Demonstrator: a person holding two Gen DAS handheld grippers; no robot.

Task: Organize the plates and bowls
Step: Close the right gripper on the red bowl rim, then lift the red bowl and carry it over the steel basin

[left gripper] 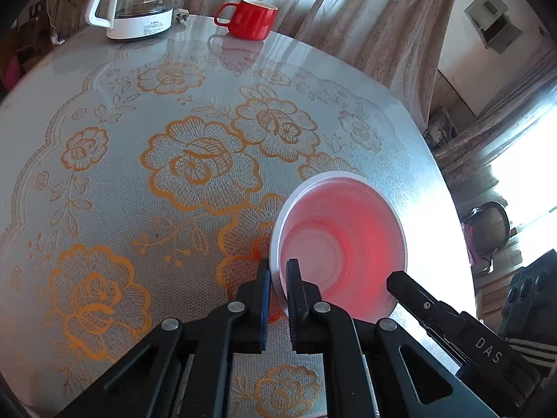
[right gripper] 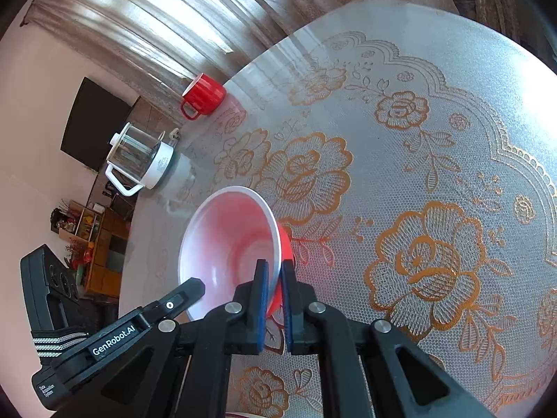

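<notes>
A bowl, red outside and white inside (left gripper: 341, 240), is held over the table by both grippers. My left gripper (left gripper: 277, 278) is shut on the bowl's left rim, one finger inside and one outside. In the right wrist view my right gripper (right gripper: 275, 280) is shut on the right rim of the same bowl (right gripper: 229, 244). The right gripper's finger (left gripper: 410, 287) shows at the bowl's far side in the left view. The left gripper's finger (right gripper: 181, 299) shows at the left in the right view.
The table (left gripper: 156, 160) has a lace cloth with orange flowers under a glossy cover. A red mug (left gripper: 249, 19) and a glass kettle on a white base (left gripper: 139, 3) stand at its far edge. Curtains (left gripper: 365, 17) hang behind the table.
</notes>
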